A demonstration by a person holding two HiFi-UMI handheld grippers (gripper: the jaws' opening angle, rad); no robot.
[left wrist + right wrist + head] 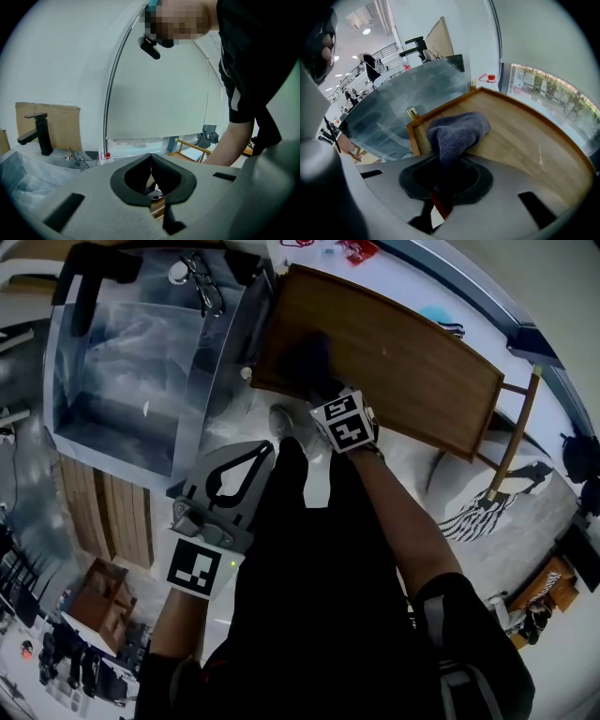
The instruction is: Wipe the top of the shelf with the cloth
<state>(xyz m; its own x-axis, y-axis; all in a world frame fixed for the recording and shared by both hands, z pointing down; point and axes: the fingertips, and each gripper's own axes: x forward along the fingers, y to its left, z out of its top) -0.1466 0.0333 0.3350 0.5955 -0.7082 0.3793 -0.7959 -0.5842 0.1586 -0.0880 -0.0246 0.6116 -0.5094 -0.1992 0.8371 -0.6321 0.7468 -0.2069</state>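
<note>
The shelf's wooden top (412, 362) spreads across the upper middle of the head view. A dark blue-grey cloth (307, 356) lies bunched on its near left part. My right gripper (323, 390), with its marker cube, is shut on the cloth. In the right gripper view the cloth (457, 129) runs from between the jaws of the right gripper (447, 161) onto the wooden top (525, 140), close to its left edge. My left gripper (262, 452) hangs lower left of the shelf, off the wood. In its own view the left gripper (150, 157) is shut on nothing.
A basin wrapped in plastic film (131, 362) with a black faucet (89, 292) adjoins the shelf's left side. Wooden slats (108, 517) lie lower left. A wooden frame (516, 427) stands past the shelf's right end. The person's dark trousers (309, 577) fill the lower middle.
</note>
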